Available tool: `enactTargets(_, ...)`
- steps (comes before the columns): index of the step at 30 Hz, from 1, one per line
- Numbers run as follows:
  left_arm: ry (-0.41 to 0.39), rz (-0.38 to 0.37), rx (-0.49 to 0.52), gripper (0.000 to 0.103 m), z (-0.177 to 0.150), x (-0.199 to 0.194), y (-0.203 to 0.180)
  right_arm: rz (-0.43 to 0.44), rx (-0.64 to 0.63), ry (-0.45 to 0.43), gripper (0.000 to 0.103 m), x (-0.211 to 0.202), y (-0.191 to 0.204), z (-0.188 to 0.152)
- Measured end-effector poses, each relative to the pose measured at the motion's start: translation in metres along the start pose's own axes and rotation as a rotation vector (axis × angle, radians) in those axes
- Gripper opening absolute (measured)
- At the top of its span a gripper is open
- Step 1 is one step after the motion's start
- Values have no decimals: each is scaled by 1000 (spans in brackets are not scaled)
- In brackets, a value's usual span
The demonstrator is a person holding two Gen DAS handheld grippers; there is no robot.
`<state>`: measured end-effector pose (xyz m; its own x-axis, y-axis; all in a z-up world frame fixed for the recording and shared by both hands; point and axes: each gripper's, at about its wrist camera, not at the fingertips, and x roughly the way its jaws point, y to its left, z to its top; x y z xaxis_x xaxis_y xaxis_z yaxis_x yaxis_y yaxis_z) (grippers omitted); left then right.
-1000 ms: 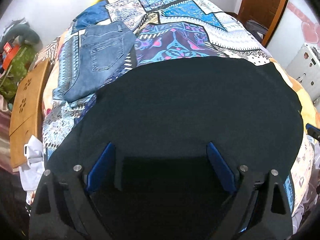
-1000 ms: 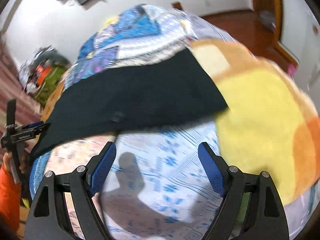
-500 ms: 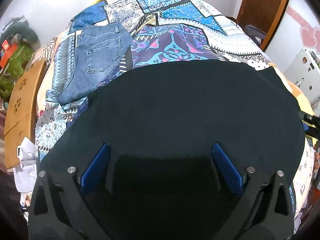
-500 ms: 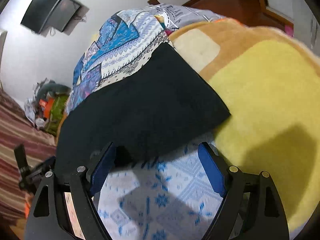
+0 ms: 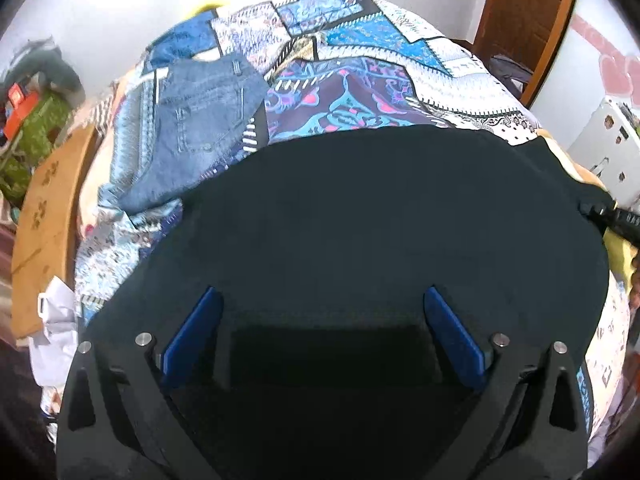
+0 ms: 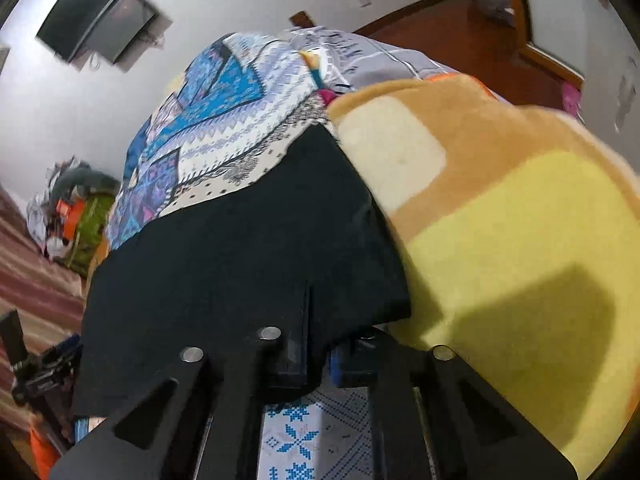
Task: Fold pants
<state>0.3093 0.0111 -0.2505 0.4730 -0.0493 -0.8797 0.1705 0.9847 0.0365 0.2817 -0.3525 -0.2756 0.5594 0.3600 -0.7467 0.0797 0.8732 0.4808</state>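
Black pants (image 5: 380,220) lie spread flat across the patterned bedspread (image 5: 360,60). My left gripper (image 5: 320,294) hovers over their near part, its blue pads wide apart and pressing on nothing. In the right wrist view the same pants (image 6: 240,260) reach down to my right gripper (image 6: 316,344), whose jaws are shut on the near edge of the black cloth. The tip of the right gripper (image 5: 616,218) also shows at the far right of the left wrist view, at the pants' corner. The left gripper (image 6: 36,368) appears at the left edge of the right wrist view.
Folded blue jeans (image 5: 200,120) lie at the back left of the bed. A yellow and orange blanket (image 6: 500,220) borders the pants on the right. A wooden board (image 5: 44,216) and a clutter pile (image 6: 72,208) stand left of the bed, a brown door (image 5: 520,12) behind it.
My right gripper moved in to the pants' near edge and its jaws went from wide apart to shut on the cloth. The left gripper stayed in place, its pads spreading a little.
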Motion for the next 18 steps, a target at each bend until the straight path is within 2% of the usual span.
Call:
enactTargets(6,-37,0,7,103,-6,-18,-4,19,-102,-98,6,-41,35,26)
enactTargets(9,-65,-2,8,103,-5,-32,-4,39,-177,-150,6,-61,68,40)
enactTargets(15,-139,-25,-35,103,-5,-64,7,143,-302,-244,6,-91,145,58)
enactTargets(18,-176,-12,-52,103,-7,-79,14,200,-354,-257,6,-92,180,59)
